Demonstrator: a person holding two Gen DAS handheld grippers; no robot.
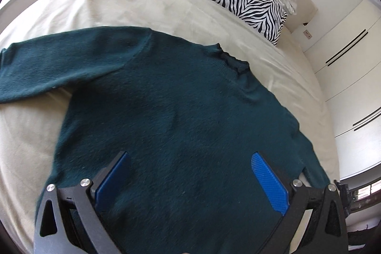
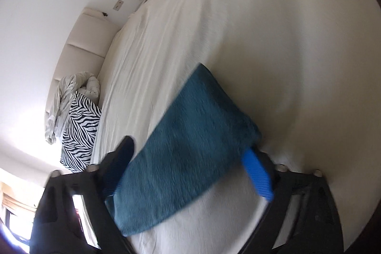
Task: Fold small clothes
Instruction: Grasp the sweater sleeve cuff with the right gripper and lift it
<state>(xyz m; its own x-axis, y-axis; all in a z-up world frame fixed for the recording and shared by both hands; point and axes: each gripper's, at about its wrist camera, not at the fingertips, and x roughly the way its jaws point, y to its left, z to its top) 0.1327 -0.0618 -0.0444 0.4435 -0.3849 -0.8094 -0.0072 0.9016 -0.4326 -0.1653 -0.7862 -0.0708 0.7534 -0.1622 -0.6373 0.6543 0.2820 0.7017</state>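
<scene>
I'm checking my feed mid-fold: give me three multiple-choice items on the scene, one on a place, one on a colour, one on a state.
1. Where does the sweater lie?
A. on the bed
B. on a chair
C. on the floor

2. What colour is the sweater?
A. red
B. dark teal
C. yellow

3. How do the left gripper's jaws stand?
A. clamped on a pillow
B. wide apart above the sweater
C. shut, empty

Answers: 1 A, it is spread on the cream bed sheet; 2 B, both views show teal knit; 3 B, the blue pads stand far apart.
</scene>
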